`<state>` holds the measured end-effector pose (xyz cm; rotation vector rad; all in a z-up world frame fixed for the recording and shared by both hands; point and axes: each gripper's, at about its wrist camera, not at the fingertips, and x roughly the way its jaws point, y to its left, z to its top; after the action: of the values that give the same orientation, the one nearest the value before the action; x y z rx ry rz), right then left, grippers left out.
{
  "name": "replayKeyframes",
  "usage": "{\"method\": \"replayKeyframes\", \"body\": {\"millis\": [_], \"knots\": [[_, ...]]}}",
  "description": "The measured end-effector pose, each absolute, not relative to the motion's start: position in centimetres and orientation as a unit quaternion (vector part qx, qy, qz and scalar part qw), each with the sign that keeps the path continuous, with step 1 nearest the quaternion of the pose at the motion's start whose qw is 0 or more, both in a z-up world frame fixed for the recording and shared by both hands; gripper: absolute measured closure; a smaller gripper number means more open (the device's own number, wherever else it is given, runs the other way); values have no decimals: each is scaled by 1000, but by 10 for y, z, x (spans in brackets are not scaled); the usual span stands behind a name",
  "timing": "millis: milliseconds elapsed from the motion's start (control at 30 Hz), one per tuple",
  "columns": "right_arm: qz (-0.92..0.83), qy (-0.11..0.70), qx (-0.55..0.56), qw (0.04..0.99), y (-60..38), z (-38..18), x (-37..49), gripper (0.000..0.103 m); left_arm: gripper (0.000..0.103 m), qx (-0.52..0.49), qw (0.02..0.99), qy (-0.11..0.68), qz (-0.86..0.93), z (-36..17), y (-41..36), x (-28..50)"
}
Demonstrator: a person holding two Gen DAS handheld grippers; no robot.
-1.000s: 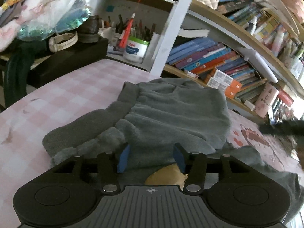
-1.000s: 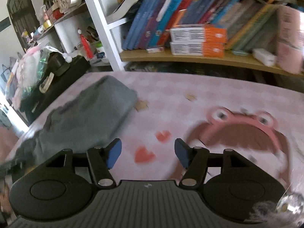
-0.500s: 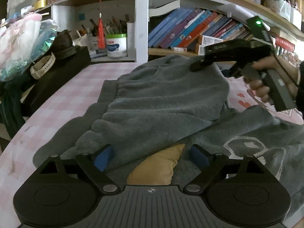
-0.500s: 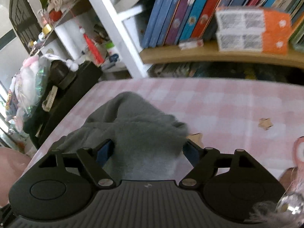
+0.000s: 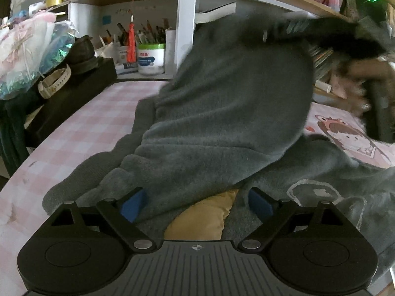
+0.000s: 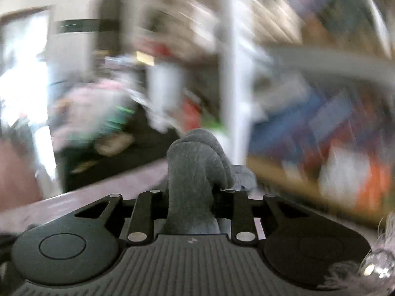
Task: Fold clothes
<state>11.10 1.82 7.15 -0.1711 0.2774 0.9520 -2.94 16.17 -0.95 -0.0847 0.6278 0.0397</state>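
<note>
Now left tongs [image 5: 195, 203] wide | right tongs [image 6: 191, 192] closing on sweater [image 5: 222, 113] | bookshelf [image 5: 187, 24] behind

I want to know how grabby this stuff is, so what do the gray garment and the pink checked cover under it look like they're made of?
Gray garment: looks like fleece or plush knit, matte, with a fuzzy nap and soft rounded folds. Pink checked cover: seems a thin woven or printed cloth, flat and matte, no pile; exact fibre can't be told.

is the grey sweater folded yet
Not yet: the sweater lies bunched on the table, one part lifted by the closing right hand-held gripper.
</note>
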Motion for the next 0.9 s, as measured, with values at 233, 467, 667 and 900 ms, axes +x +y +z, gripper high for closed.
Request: {"method": "replayKeyframes", "body": {"millis": [233,467,667,900], "knots": [[664,232,-139,697,54,82,61,39,11,-24,949,314,25,-10,157,-28],[639,261,-38,723,6,91,105,29,10,-28,949,314,22,-11,159,-28],[532,326,-61,780,12,62,142,27,10,-26,948,315,22,-11,158,-27],[520,445,41,728,53,9,160,27,10,-21,948,317,24,-11,156,-28]]}}
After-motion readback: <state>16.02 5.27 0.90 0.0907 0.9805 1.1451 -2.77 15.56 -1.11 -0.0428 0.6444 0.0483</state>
